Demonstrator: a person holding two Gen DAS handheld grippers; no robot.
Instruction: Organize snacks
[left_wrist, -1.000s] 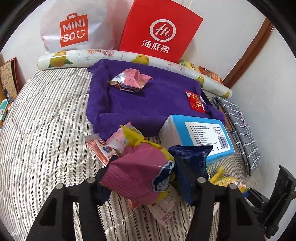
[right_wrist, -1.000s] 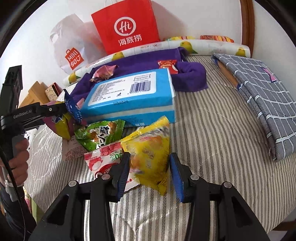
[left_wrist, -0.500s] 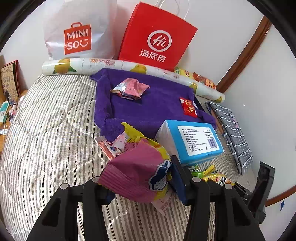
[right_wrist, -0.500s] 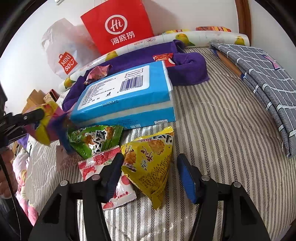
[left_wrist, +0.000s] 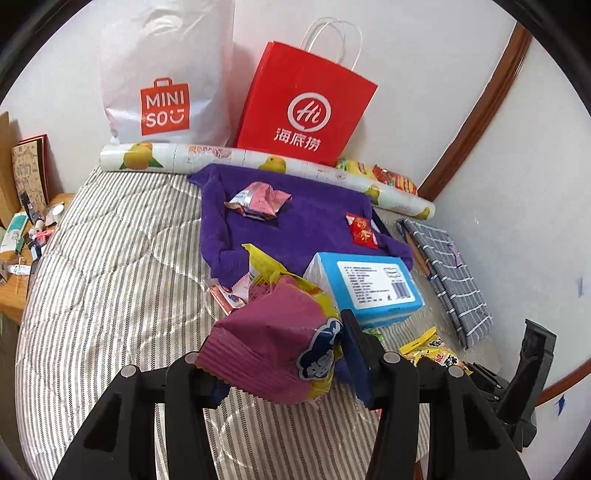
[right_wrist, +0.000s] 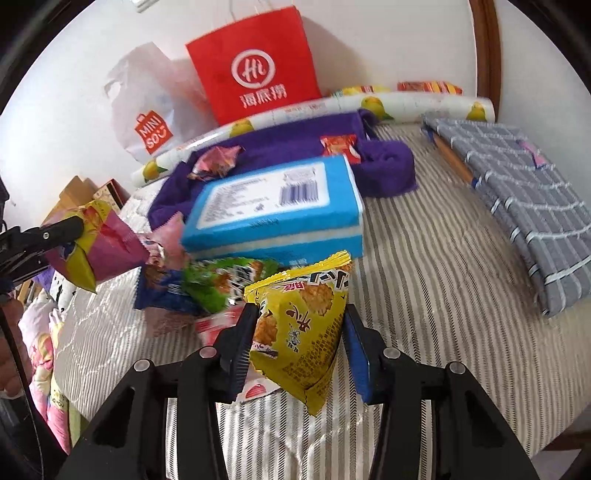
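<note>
The right gripper (right_wrist: 299, 339), open half a second earlier, had been clamped onto the yellow snack packet (right_wrist: 301, 328). The purple snack bag (left_wrist: 273, 350) was kept gripped by the left gripper (left_wrist: 277, 365), lifted above the striped bed (left_wrist: 110, 277), with the purple towel (left_wrist: 306, 225) at twelve o'clock.

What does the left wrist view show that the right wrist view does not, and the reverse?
Only the left wrist view: a wooden side table with small items, left of the bed. Only the right wrist view: a green packet and a dark blue packet below the blue box. Both show that box, the red bag, the purple towel and the yellow packet.
</note>
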